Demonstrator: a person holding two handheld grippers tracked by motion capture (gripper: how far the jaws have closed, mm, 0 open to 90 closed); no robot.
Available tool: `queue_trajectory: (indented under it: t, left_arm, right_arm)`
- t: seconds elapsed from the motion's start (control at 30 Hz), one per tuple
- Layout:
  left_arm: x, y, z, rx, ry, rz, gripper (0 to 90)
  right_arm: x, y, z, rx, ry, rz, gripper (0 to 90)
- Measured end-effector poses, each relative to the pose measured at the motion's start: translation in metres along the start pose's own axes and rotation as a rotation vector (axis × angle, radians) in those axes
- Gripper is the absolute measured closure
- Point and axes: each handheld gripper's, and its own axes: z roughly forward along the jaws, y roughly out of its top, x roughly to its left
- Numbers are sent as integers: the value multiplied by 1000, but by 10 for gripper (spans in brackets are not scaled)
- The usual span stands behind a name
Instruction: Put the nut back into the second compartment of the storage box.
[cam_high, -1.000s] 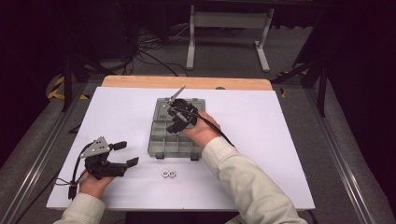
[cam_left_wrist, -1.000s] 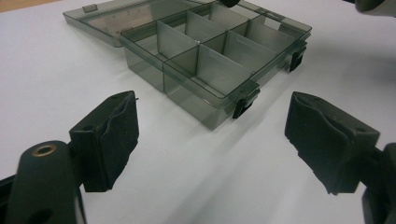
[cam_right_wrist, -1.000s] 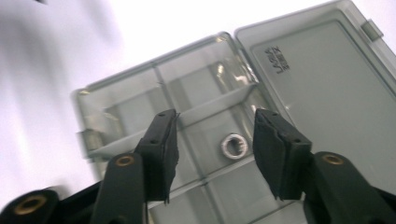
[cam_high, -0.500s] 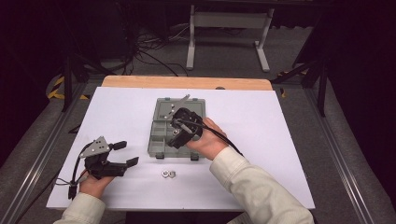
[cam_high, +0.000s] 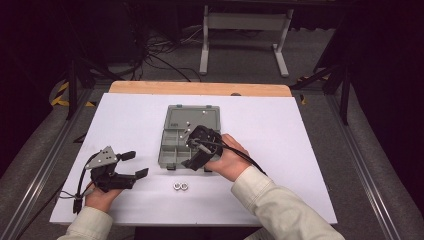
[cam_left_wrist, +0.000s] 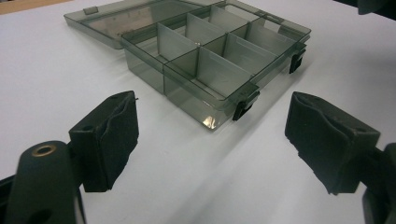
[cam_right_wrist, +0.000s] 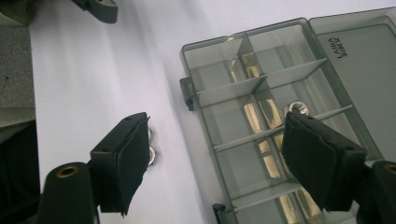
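Compartment box (cam_high: 190, 135) lid-open with one nut (cam_right_wrist: 297, 108) inside, two nuts (cam_high: 180, 186) left on the table (cam_high: 300, 150), right gripper (cam_high: 192, 152) drawn back toward them, jaws just opened and empty, left gripper (cam_high: 134, 164) kept open, empty.

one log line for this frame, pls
right gripper: jaws just opened, empty, above organizer box | nut in compartment | two nuts on table | left gripper: open, idle

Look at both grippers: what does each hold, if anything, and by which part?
Nothing is held. The left gripper rests open on the table. The right gripper, whose jaws have just been opening, hangs empty over the box; one nut lies inside, two nuts beside it.
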Motion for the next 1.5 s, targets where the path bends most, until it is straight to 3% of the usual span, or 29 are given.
queue_trajectory:
  t: [0.77,1.5]
  left_arm:
    - [-1,0,0,2,3,3,181]
    - [-1,0,0,2,2,4,180]
  right_arm:
    - [28,-16,26,65,0,-80,272]
    - [42,-26,57,138,71,-82,301]
